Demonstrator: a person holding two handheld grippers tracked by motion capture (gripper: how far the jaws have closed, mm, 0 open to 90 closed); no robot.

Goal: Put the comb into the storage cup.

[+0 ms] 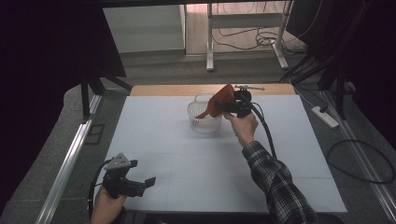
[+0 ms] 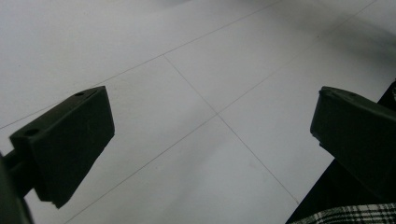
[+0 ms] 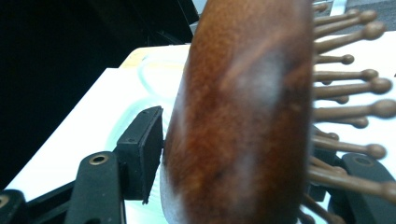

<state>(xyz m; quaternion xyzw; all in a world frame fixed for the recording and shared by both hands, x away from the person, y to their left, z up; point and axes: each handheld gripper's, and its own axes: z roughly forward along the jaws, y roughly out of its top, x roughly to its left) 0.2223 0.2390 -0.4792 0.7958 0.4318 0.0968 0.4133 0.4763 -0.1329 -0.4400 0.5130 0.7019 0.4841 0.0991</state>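
A wooden hairbrush (image 1: 223, 99) is held over the white basket (image 1: 204, 119) at upper centre by the right gripper (image 1: 232, 106), its fingers (image 3: 140, 149) loosened around it (probably for dropping). The left gripper (image 1: 140, 185), fingers spread and empty, is kept idle at the worktop's (image 1: 196, 163) lower left.

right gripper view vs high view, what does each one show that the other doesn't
The right gripper view alone shows the wooden hairbrush's ball-tipped bristles and grain up close, with a black finger at its back.

The high view alone shows the whole white table, the left gripper low near the front edge with fingers apart over bare table, the person's plaid sleeve, and the floor with cables beyond.

Both show the right gripper with the brush between its fingers above the white basket; in the gripper view the basket is a pale blur.
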